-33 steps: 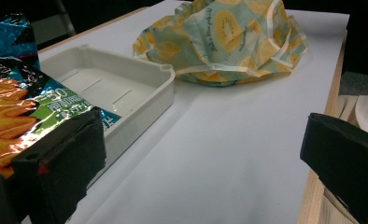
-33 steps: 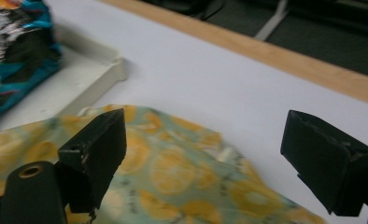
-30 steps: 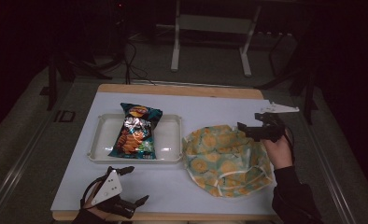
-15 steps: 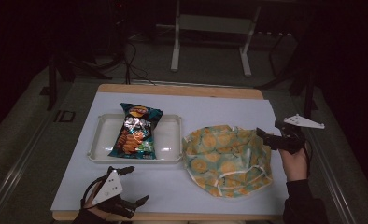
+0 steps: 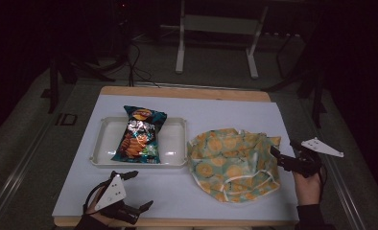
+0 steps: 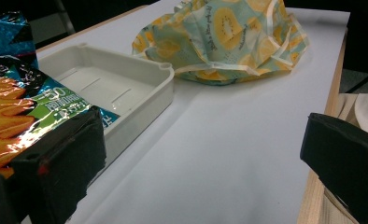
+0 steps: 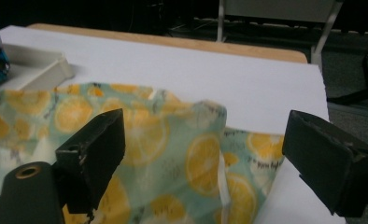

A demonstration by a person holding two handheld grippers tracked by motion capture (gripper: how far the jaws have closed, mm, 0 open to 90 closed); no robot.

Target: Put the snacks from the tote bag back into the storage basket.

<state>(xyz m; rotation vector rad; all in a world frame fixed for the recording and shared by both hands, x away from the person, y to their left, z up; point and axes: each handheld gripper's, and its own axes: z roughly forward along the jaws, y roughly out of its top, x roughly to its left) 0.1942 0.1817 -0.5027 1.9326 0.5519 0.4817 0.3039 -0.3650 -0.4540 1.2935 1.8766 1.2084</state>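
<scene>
Retreat on the right: right gripper (image 5: 287, 154) now off the lemon-print cloth bag (image 5: 230, 163), pulled back from a spot over the bag's far right corner a second ago to just past its right edge, near the table's right side. Jaws wide apart, nothing between them; in the right gripper view, bag fabric lying under and ahead of the open jaws. Looks like a release or a re-aim, so probably a fresh grab at the bag's rim next. Bag itself unmoved, crumpled on the white table (image 5: 225, 108), just right of the white tray (image 5: 177, 143). Chip bag (image 5: 139, 136) lying in the tray, same as before. Left gripper (image 5: 132, 191) parked at the near left edge, jaws spread, empty, no shift at all. Writing: "50" legible on the chip bag's label in the left gripper view, rest too small; faint small print on the cloth, unreadable.
</scene>
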